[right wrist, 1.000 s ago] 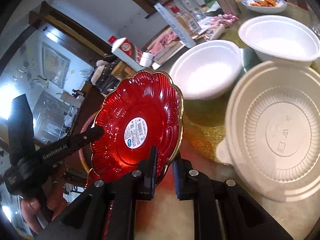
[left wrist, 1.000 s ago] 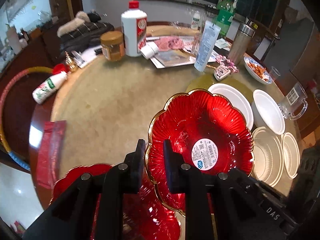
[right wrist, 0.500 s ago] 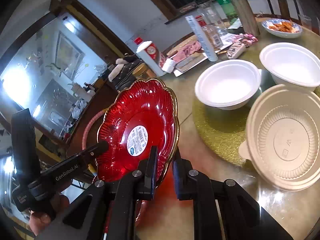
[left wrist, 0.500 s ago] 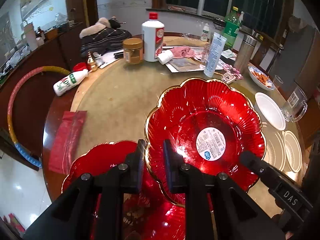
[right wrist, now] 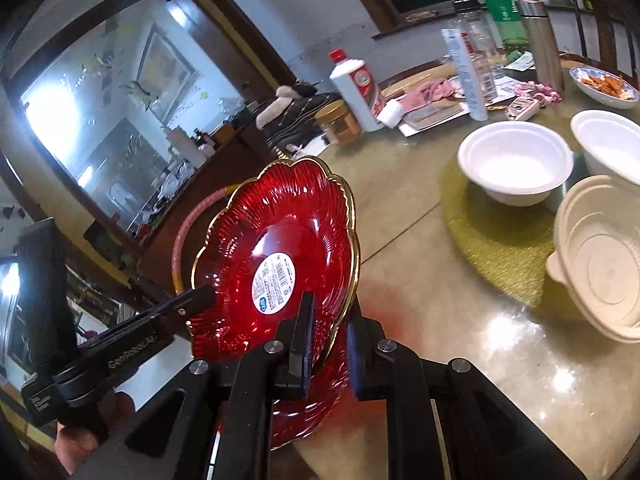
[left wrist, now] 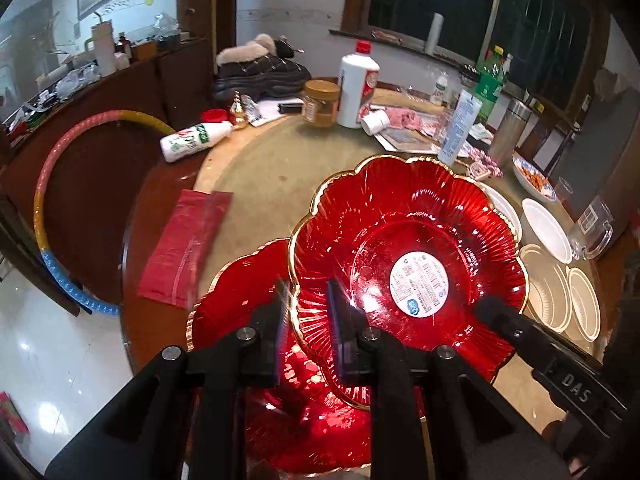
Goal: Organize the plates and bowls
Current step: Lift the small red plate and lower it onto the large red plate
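My gripper bodies hide the lower plate (left wrist: 240,316) at 6 o'clock; its near rim is cut off. Both jaws are clamped on the raised red plate (left wrist: 408,264): left gripper (left wrist: 308,300) on its 8 o'clock rim, right gripper (right wrist: 328,320) on the opposite rim. Bare desk (left wrist: 256,184) lies at 11 o'clock; white bowls (right wrist: 516,162) crowd 2 o'clock.

red plates (left wrist: 404,248): 2
white bowls (right wrist: 516,162): 2
beige lids (left wrist: 548,292): 2
grippers (left wrist: 306,304): 2
green bottles (left wrist: 490,88): 1
jars (left wrist: 320,102): 1
glass mugs (left wrist: 594,228): 1
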The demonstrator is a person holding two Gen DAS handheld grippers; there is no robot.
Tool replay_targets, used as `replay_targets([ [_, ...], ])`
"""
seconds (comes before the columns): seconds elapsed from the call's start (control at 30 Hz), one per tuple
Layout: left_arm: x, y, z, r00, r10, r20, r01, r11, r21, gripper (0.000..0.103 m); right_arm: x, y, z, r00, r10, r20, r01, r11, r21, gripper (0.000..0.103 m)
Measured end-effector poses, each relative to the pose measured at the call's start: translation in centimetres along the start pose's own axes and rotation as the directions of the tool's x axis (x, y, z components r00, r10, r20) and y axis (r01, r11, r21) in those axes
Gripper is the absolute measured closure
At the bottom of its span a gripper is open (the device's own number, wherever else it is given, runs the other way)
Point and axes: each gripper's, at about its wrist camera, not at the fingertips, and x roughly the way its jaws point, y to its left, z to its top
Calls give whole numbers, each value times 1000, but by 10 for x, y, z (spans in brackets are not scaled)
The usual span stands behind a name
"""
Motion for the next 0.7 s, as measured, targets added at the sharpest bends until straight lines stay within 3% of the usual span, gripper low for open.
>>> replay_targets([
  [0.13,-10,11,-7,1000,12,24,-12,1000,-7,88,-1,15,-7,1000,4,-4,-4,1000,-21,89],
  [0.7,-15,45,-38,1000,-25,-12,24,997,-68,88,3,41,-29,998,-26,-49,23,997,-74,89],
])
